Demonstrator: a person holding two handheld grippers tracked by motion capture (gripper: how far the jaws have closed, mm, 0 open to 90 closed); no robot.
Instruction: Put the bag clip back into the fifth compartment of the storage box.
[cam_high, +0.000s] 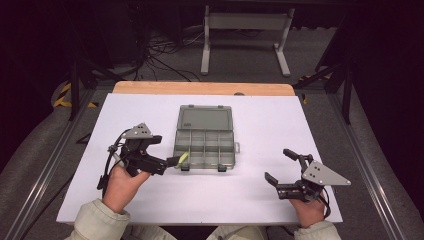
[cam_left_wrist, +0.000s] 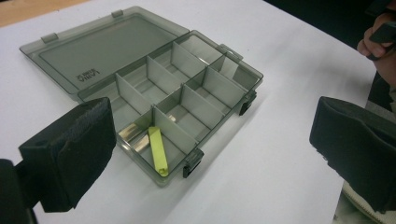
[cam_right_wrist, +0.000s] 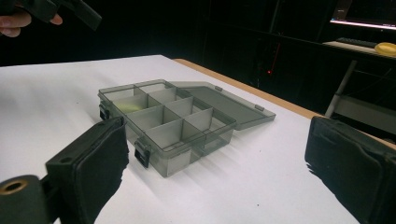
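On the white table (cam_high: 150, 205), the open box (cam_high: 205, 142) sits just beside the left gripper (cam_high: 167, 162) — its jaws spread wide, empty. The right gripper (cam_high: 281, 167) — also wide, empty — waits farther off.

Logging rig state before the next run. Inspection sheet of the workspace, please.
Surface: white table top, wooden strip at far edge.
Job's things: compartment box, lid open flat; yellow-green strip leaning in its near-left compartment.
Clutter: nothing seen.
Grippers: left claw open, at the box's near-left corner; right claw open, apart from the box.
Cables: black cable trails from left claw; floor cables behind.
Surroundings: grey floor, metal stand.
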